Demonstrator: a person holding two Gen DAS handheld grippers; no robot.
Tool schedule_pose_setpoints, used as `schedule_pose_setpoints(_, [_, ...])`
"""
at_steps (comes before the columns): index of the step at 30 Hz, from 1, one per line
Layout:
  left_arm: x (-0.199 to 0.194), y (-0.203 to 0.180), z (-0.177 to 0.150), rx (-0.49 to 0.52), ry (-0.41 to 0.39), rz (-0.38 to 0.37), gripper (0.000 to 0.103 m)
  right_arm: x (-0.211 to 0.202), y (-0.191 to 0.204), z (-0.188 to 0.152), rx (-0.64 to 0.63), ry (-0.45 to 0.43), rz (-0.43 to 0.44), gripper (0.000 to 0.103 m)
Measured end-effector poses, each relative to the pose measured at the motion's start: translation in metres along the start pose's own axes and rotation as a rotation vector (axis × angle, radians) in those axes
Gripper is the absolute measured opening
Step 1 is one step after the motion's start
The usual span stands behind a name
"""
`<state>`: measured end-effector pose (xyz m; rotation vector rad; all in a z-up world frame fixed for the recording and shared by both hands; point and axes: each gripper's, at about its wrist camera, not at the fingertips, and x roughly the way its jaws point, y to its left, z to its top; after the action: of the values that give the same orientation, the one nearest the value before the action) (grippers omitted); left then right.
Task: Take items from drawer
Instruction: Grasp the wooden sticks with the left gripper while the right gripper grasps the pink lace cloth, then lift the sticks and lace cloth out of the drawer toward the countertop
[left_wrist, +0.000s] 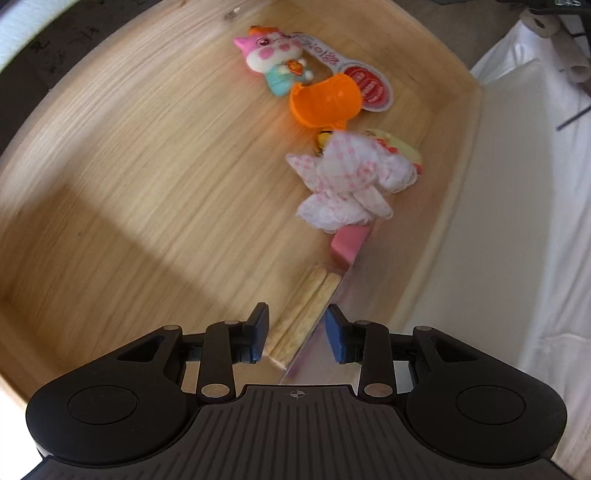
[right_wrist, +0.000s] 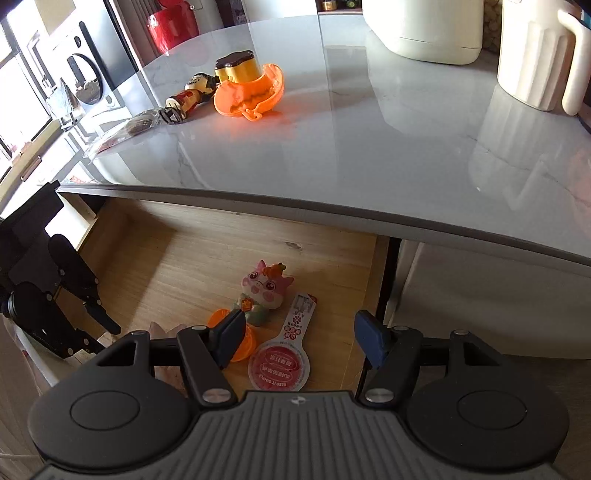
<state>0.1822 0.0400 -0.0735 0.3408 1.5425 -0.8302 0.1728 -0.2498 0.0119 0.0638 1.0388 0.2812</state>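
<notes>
Partly, your left gripper (left_wrist: 297, 338) hid the clear plastic packet of pale biscuits (left_wrist: 306, 314) in the light wooden drawer (left_wrist: 129, 184); its near end was cut off beneath the body. The blue pads stood apart, the packet between them, contact unclear. Beyond lay a pink block (left_wrist: 349, 242), crumpled pink-checked cloth (left_wrist: 351, 181) and a glossy orange plastic shell (left_wrist: 325, 101). Your right gripper (right_wrist: 301, 341) hung open over the drawer, empty.

- A pale wooden drawer (left_wrist: 147, 177) with streaked grain is seen.
- A pink-and-white cat figurine (left_wrist: 273, 59) is dressed in turquoise.
- An orange plastic capsule half (left_wrist: 325, 99) is shown.
- A white cloth bundle (left_wrist: 351, 181) is patterned with pink checks.
- A grey marbled tabletop (right_wrist: 369, 140) is veined white.
</notes>
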Motion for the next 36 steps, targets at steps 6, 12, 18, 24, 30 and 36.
schedule_pose_setpoints(6, [0.020, 0.002, 0.009, 0.004, 0.051, -0.047, 0.037, 0.003, 0.001, -0.001, -0.010, 0.019, -0.002, 0.066])
schedule_pose_setpoints(12, [0.017, 0.001, 0.009, -0.056, 0.023, -0.001, 0.032, 0.003, 0.004, -0.001, -0.034, 0.026, -0.005, 0.066])
schedule_pose_setpoints(18, [-0.011, 0.000, -0.016, -0.098, -0.061, 0.107, 0.026, 0.024, 0.041, 0.013, -0.145, 0.128, 0.116, 0.066])
schedule_pose_setpoints(24, [-0.050, -0.001, -0.046, -0.205, -0.204, 0.131, 0.026, 0.079, 0.107, 0.020, -0.418, 0.248, 0.109, 0.066])
schedule_pose_setpoints(30, [-0.058, 0.014, -0.052, -0.329, -0.278, 0.151, 0.026, 0.125, 0.151, 0.014, -0.632, 0.413, 0.101, 0.064])
schedule_pose_setpoints(36, [-0.067, 0.004, -0.052, -0.317, -0.323, 0.160, 0.026, 0.139, 0.170, 0.002, -0.728, 0.511, 0.077, 0.024])
